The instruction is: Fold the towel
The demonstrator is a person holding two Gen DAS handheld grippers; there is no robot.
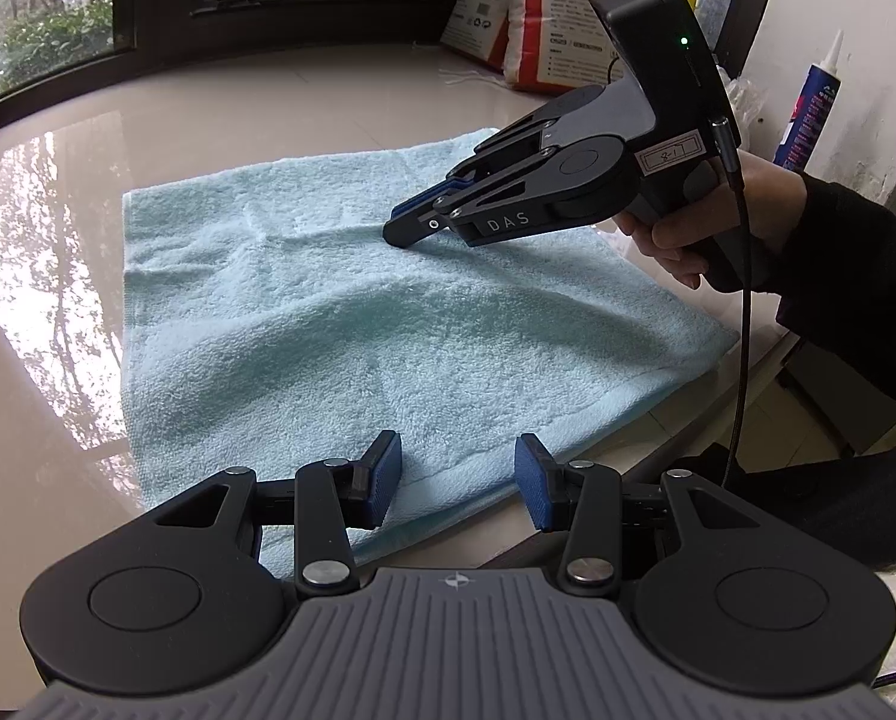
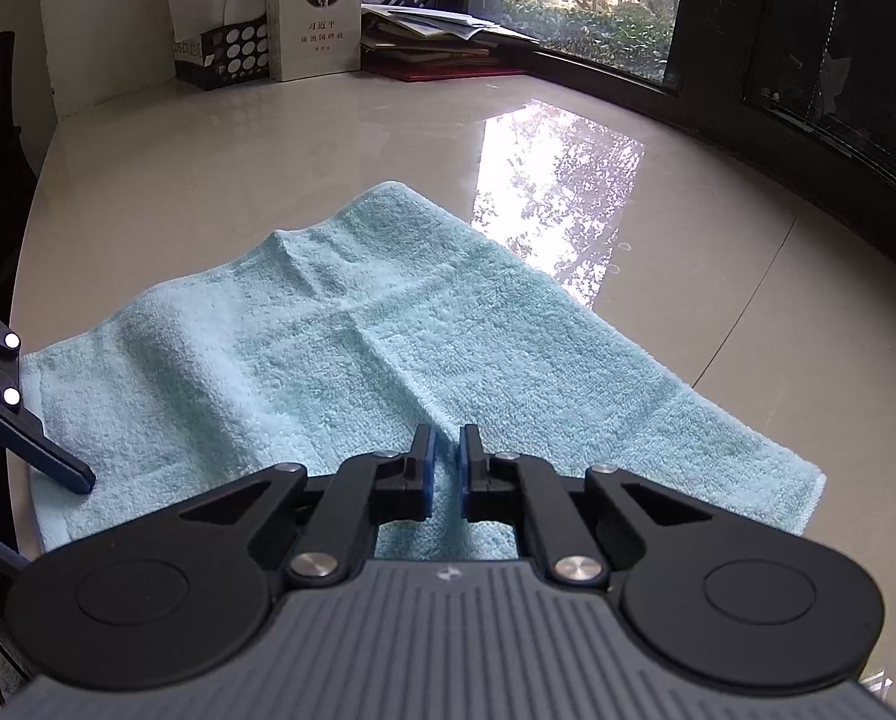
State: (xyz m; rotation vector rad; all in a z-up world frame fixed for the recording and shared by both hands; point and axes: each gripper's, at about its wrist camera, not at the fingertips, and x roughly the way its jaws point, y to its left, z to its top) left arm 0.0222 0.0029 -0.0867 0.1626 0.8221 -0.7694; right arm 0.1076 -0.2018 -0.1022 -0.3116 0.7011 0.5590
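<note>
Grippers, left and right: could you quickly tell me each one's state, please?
Left gripper: open, holding nothing.
Right gripper: shut on a ridge of the towel.

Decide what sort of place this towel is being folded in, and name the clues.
Probably a home study or office by a window. The light blue towel lies on a glossy stone-like counter, with a white book, stacked papers and a dotted file box along its back, garden trees outside.

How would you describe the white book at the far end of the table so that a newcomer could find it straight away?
Start from the glossy pale table under the light blue towel and look to its far end by the wall. The white book stands upright there, between a black holder with white dots and a flat stack of papers. Only it shows a small portrait photo.
</note>
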